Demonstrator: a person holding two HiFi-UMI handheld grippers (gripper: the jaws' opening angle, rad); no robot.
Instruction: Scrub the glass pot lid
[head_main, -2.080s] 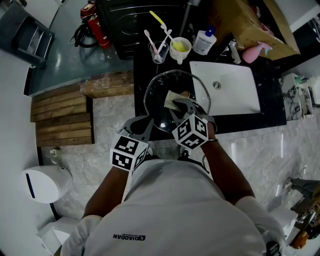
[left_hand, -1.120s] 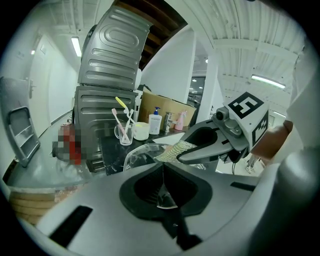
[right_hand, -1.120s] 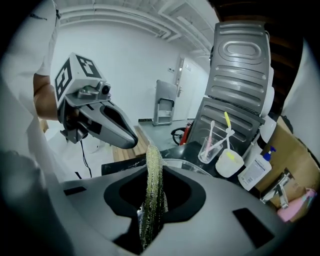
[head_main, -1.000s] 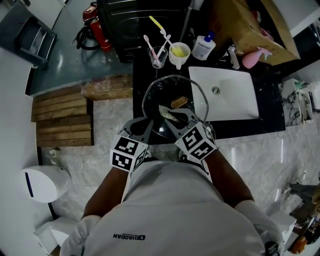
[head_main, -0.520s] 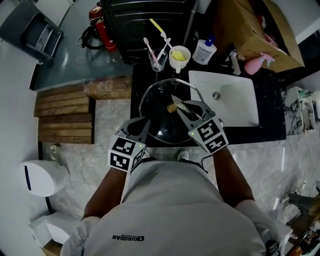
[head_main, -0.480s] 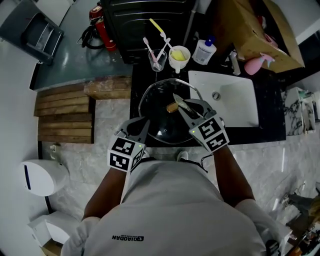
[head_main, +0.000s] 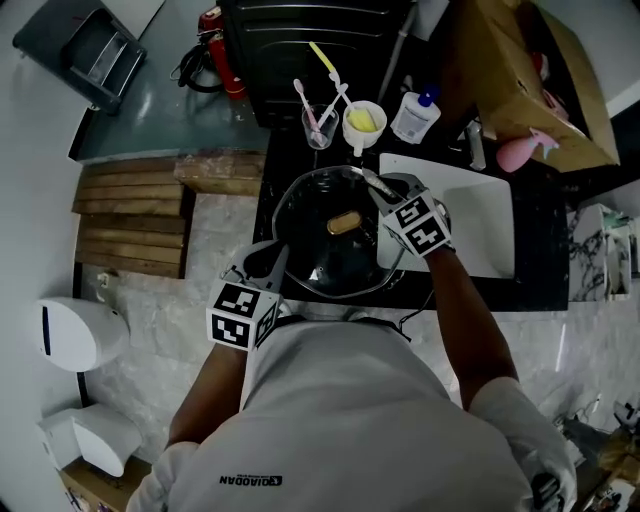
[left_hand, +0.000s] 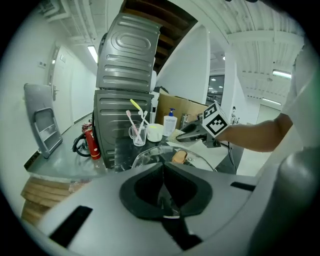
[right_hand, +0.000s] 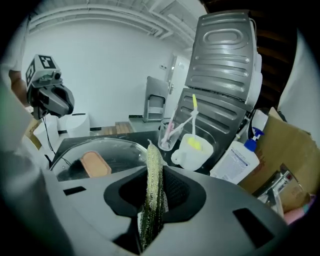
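Observation:
The glass pot lid (head_main: 318, 258) with a tan knob (head_main: 343, 222) lies on the black counter beside the sink. My left gripper (head_main: 266, 262) is shut on the lid's near-left rim; in the left gripper view the lid rim (left_hand: 150, 155) runs into the closed left gripper (left_hand: 164, 170). My right gripper (head_main: 386, 188) is at the lid's far-right edge, shut on a greenish scrub pad (head_main: 371, 180). In the right gripper view the scrub pad (right_hand: 152, 185) stands edge-on in the right gripper (right_hand: 154, 172), above the lid (right_hand: 112, 152) and the knob (right_hand: 93, 164).
A white sink (head_main: 480, 225) lies right of the lid. Behind it stand a glass with toothbrushes (head_main: 320, 126), a white mug (head_main: 363, 120) and a soap bottle (head_main: 414, 116). A pink spray bottle (head_main: 520, 148) sits by the tap. Wooden pallets (head_main: 135, 215) lie to the left.
My right gripper has carried the scrub pad from the lid's middle, near the knob, out to its far-right rim. The left gripper keeps its hold on the rim.

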